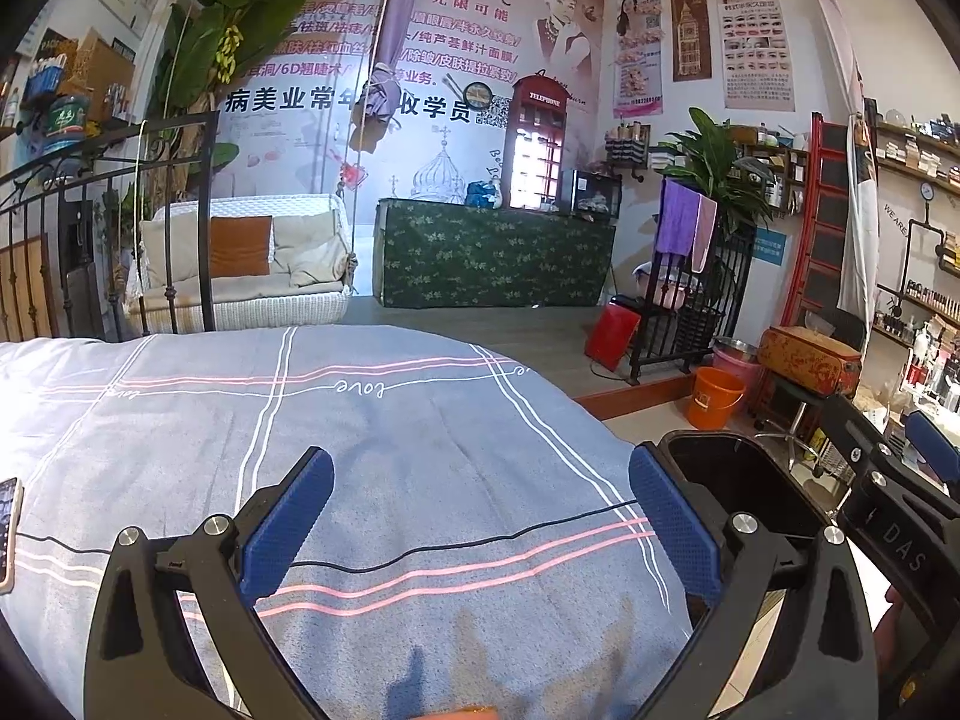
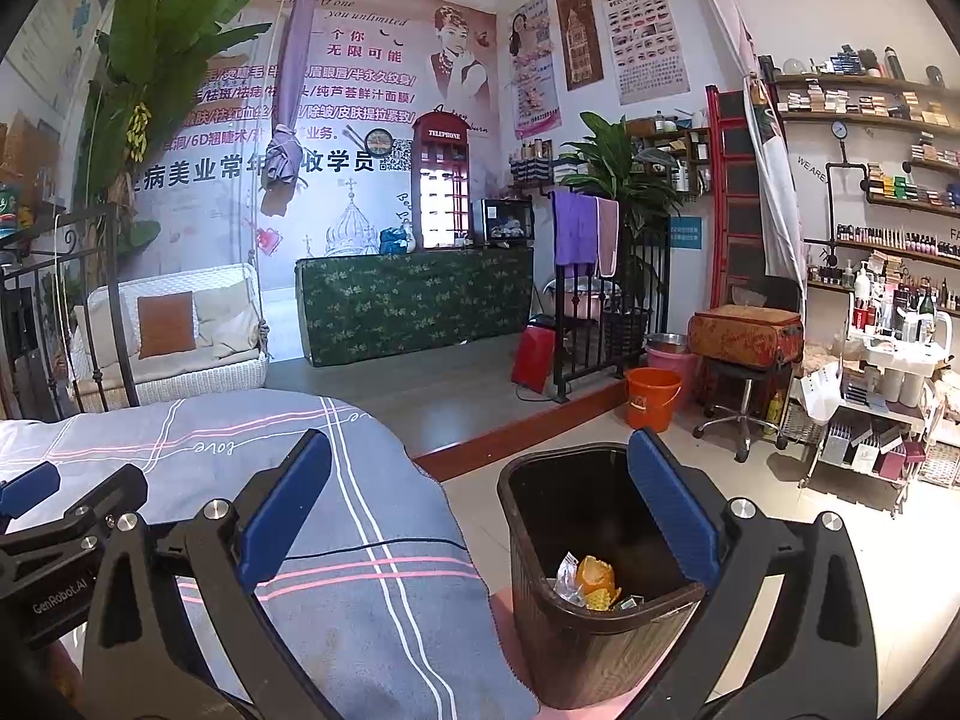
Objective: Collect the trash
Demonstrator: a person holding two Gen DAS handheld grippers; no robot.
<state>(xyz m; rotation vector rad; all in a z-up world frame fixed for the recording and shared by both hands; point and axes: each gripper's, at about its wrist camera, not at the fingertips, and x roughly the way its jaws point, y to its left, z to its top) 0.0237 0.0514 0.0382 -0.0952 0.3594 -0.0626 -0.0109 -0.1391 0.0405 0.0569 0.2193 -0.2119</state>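
Note:
A dark brown trash bin point(image 2: 594, 636) stands on the floor beside the bed; inside lie an orange peel point(image 2: 595, 577) and crumpled wrappers point(image 2: 567, 576). My right gripper point(image 2: 480, 516) is open and empty, held over the bed edge and the bin. My left gripper point(image 1: 480, 528) is open and empty above the grey bedspread point(image 1: 372, 456). The bin also shows in the left wrist view point(image 1: 738, 480), behind the right finger. The right gripper's body point(image 1: 900, 504) shows at the far right there.
A black cable point(image 1: 420, 552) runs across the bedspread. A phone point(image 1: 9, 534) lies at the bed's left edge. An orange bucket point(image 2: 651, 399), a stool with a case point(image 2: 744, 336) and a stocked cart point(image 2: 882, 408) stand on the floor to the right.

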